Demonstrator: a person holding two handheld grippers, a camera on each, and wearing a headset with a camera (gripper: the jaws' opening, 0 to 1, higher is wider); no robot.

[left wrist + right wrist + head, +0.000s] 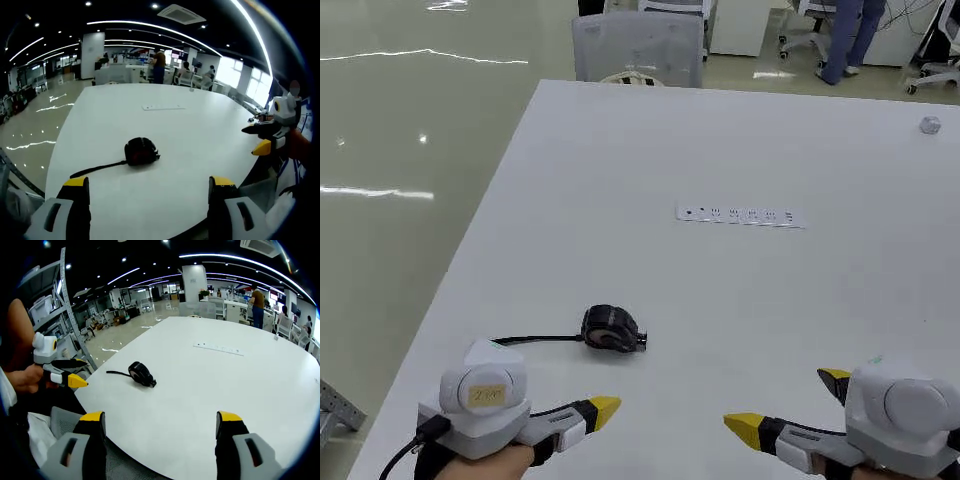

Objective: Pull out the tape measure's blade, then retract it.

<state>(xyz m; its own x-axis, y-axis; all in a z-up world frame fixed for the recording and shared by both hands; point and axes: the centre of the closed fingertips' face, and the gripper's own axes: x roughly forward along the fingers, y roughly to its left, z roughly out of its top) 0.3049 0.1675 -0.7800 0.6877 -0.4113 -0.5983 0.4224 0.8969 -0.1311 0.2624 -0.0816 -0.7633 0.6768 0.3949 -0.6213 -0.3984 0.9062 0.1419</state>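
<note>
A black, rounded tape measure (611, 328) is lying on the white tabletop (750, 310), towards the near left part and a little in from the left edge, which is running diagonally away in the head view. Its thin black wrist strap (525, 340) is trailing off the case to the left, so the long axis of case and strap is running left to right, roughly along the near edge. A small tip is showing at the case's right end, too small to tell more. The left gripper (148, 182) is hovering near the tape measure on its near side, with its yellow-tipped jaws standing wide apart and holding nothing. The right gripper (160, 416) is hovering well to the right of the case, also spread wide and gripping nothing. Bare tabletop is stretching to the right of the case and beyond it. A flat white power strip (740, 215) is lying well beyond, and a grey mesh-backed chair (638, 48) is standing at the far edge.
</note>
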